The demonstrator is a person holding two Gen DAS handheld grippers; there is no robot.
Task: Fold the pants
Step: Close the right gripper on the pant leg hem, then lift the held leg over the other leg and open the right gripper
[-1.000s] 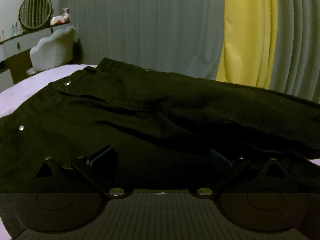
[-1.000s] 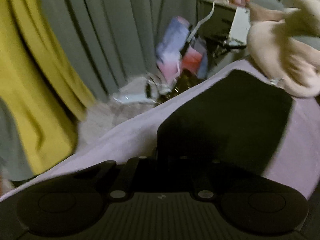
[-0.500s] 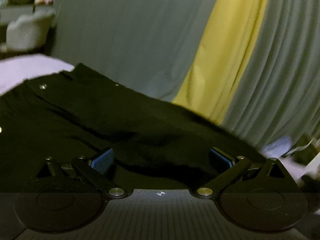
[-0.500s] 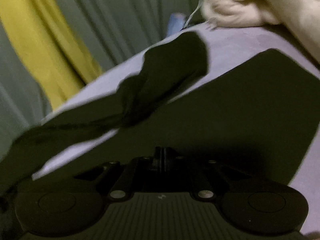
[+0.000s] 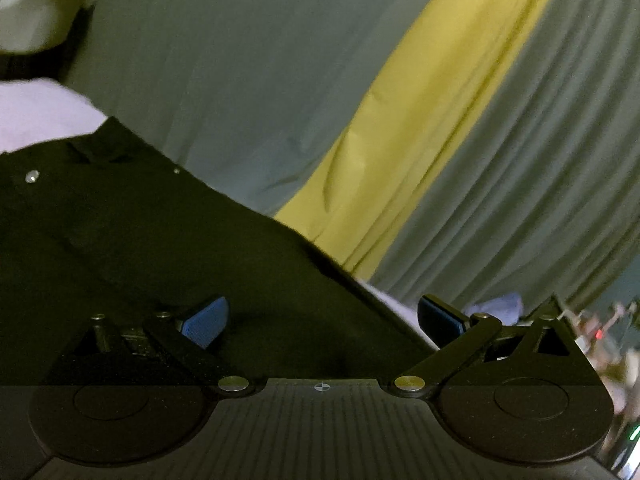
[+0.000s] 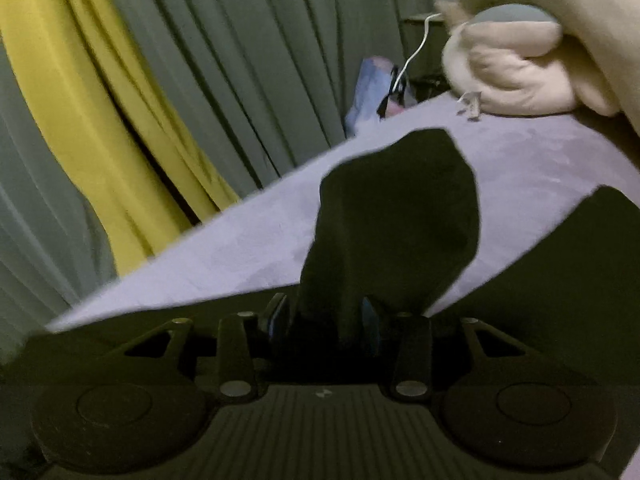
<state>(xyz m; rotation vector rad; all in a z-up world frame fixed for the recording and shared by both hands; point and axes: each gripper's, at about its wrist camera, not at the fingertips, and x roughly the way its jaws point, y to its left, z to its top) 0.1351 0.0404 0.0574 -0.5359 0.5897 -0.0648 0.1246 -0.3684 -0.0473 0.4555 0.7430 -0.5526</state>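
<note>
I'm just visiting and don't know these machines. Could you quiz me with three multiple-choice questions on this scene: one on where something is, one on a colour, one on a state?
1. Where do the black pants lie?
A. on the lilac bed cover
B. on a chair
C. on a hanger

2. What colour is the bright curtain strip?
A. red
B. yellow
C. white

3. What is the right gripper doing?
A. hanging open
B. pinching black fabric
C. holding a cup

Answers: A, the cover shows around them; B, it stands among grey curtains; B, cloth rises from between its closed fingers.
</note>
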